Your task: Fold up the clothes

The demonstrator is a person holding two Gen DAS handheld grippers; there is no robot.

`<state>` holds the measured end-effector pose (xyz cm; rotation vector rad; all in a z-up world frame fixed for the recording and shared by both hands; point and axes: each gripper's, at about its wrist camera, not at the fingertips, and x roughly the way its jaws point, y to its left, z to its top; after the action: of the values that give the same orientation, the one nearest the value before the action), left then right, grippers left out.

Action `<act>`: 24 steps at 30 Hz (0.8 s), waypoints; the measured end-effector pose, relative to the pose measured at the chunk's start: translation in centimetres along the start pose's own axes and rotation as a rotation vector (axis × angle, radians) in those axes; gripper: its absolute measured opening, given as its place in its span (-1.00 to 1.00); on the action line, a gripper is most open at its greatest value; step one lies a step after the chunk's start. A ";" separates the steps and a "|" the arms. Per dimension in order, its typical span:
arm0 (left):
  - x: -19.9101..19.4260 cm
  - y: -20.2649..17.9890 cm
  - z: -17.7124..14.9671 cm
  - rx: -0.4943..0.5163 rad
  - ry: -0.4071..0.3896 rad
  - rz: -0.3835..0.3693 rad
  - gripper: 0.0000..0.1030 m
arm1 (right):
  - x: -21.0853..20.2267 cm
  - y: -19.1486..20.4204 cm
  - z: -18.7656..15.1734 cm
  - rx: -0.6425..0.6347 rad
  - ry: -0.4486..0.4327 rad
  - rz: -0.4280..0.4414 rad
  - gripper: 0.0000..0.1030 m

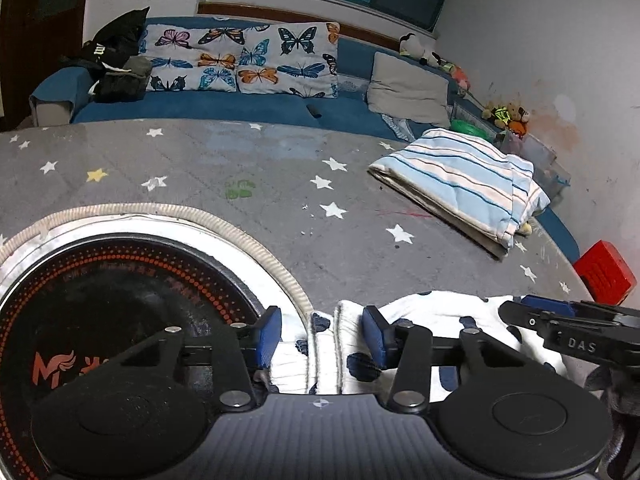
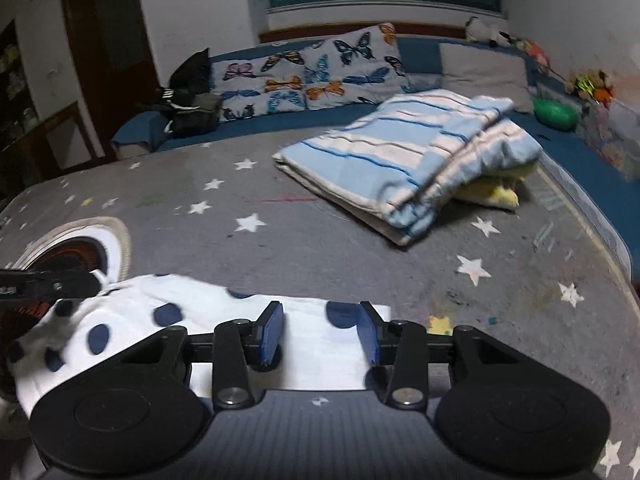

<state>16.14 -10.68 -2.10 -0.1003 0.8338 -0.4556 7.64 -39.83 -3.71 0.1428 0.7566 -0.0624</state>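
Observation:
A white garment with navy dots (image 1: 432, 312) lies crumpled at the near edge of the grey star-patterned surface (image 1: 240, 184). My left gripper (image 1: 322, 336) is open, and the garment's ribbed white band lies between its blue pads without being pinched. To its right, my right gripper (image 2: 320, 334) is open over a flat stretch of the same garment (image 2: 192, 304), with its pads apart on either side of the cloth. The grey surface (image 2: 360, 248) runs on beyond the cloth.
A round black disc with orange dots (image 1: 100, 300), ringed by a cream band, sits just left of the garment. A folded blue-and-white striped blanket (image 1: 460, 176) (image 2: 400, 152) lies further back on the right. A red box (image 1: 604, 272) stands at the right edge. Butterfly pillows (image 1: 240, 60) line the blue sofa behind.

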 end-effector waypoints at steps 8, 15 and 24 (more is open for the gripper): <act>-1.6 -0.1 -0.2 -0.007 -0.015 -0.002 0.08 | -2.2 -0.2 -0.1 -0.004 -0.037 -0.010 -0.20; -4.1 -0.1 -1.8 0.008 -0.021 -0.003 0.36 | -4.8 1.9 -1.9 -0.029 -0.038 0.035 0.09; -6.9 0.0 -4.4 0.047 -0.037 0.012 0.58 | -7.8 4.3 -5.8 -0.089 -0.032 0.048 0.48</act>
<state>8.86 -7.33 -0.28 -0.0605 0.7870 -0.4605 -1.54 -34.62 -2.05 0.0753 0.7222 0.0145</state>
